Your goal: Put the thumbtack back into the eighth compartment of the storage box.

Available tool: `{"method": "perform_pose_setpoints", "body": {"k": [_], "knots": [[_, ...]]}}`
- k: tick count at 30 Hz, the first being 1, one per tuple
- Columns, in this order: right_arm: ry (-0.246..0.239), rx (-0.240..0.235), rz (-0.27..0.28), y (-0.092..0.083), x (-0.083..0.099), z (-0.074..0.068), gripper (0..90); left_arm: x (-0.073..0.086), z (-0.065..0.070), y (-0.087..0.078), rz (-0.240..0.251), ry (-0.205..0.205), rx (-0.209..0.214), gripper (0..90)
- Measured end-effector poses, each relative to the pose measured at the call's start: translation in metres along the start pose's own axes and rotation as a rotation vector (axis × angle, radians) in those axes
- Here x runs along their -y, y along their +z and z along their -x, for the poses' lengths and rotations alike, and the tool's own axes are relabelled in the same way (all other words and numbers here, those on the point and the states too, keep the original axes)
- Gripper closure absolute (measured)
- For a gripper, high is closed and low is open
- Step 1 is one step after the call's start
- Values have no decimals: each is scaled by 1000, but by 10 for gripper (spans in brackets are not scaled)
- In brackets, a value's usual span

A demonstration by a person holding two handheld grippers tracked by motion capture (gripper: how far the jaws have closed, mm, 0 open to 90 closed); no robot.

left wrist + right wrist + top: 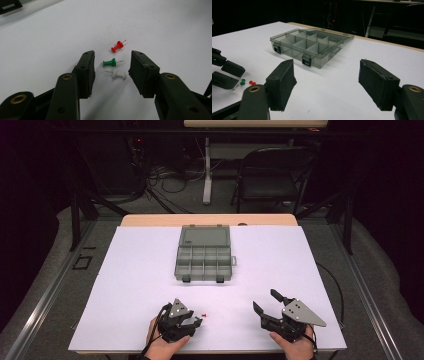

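Observation:
Three pushpins lie on the white table. The green pushpin (110,62) and the white pushpin (118,74) rest between the jaws of my left gripper (112,53), which stands open without touching either. The red pushpin (117,46) lies just beyond the jaw tips. In the high view the left gripper (194,322) is low at the near edge, with the red pushpin (204,314) beside it. My right gripper (265,299) is open and holds nothing. It looks toward the grey compartment box (289,51), whose lid lies flat behind it.
The compartment box (178,257) sits at the table's middle with its several compartments bare. A black folding chair (270,175), a white table leg (206,170) and floor cables stand beyond the far edge. The white table surface (130,285) runs wide on both sides.

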State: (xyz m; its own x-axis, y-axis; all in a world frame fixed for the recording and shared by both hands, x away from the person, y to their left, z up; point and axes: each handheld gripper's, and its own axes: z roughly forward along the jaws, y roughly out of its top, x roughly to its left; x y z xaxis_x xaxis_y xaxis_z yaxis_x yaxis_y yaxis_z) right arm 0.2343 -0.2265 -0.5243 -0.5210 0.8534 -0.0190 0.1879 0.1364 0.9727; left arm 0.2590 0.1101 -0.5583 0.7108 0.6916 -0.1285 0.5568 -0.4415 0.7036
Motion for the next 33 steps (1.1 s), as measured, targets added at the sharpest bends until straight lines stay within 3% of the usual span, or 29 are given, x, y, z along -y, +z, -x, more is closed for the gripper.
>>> {"method": "perform_pose_setpoints", "body": {"k": [10,14,18,33], "knots": [[7,-6,1,0,0,1,284,2,4,1,-13,24,-14,592],[9,-7,0,0,0,1,285,3,8,2,-14,64,-54,627],[9,-6,1,0,0,1,285,4,7,1,-16,53,-53,681],[12,-7,0,0,0,1,290,4,4,0,-12,38,-36,694]]}}
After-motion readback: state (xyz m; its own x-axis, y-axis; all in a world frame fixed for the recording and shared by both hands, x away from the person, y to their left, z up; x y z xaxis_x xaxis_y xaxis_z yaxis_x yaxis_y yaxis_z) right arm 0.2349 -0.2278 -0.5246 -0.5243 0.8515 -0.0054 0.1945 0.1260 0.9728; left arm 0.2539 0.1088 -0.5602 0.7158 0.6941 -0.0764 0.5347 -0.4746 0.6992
